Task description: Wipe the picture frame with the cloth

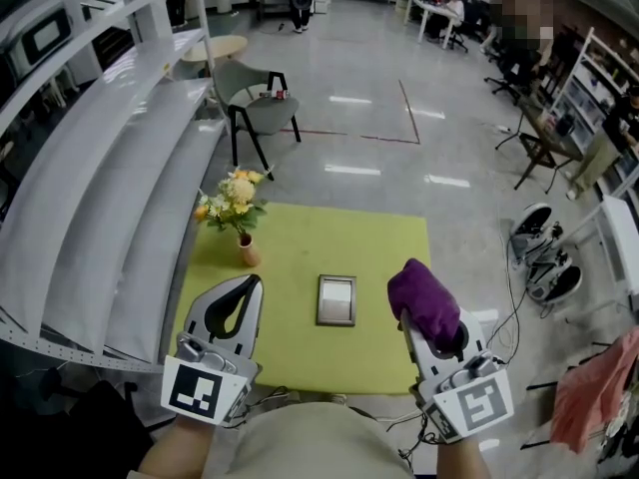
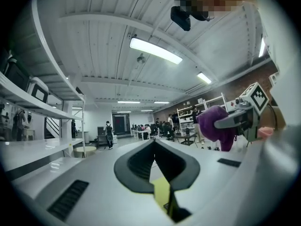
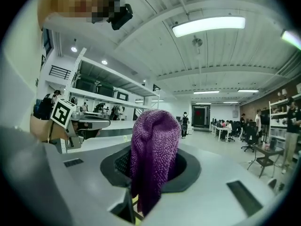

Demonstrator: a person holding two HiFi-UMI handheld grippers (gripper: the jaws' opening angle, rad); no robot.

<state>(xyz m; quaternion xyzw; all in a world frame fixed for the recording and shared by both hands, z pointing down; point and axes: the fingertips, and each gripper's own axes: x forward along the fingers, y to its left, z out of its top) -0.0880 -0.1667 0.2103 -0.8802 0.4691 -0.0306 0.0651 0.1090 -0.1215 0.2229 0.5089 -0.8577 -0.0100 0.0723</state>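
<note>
A yellow-green counter (image 1: 300, 257) stood on a grey floor. A small picture frame (image 1: 336, 299) lay flat on it, about midway between the left and right edges. A small vase (image 1: 249, 252) of yellow flowers (image 1: 235, 200) stood upright near the left edge.

the picture frame (image 1: 336, 300) was a small rectangle with a pale grey border and a lighter centre. it lay flat and face up on the yellow-green table (image 1: 290, 352), near the middle, its long sides running away from the person. the cloth (image 1: 423, 299) was a purple knitted piece bunched into a rounded wad, pinched between the jaws of the right gripper (image 1: 427, 325). it bulged over the jaw tips, with a fold hanging down between them. it sat just right of the frame, apart from it.
</note>
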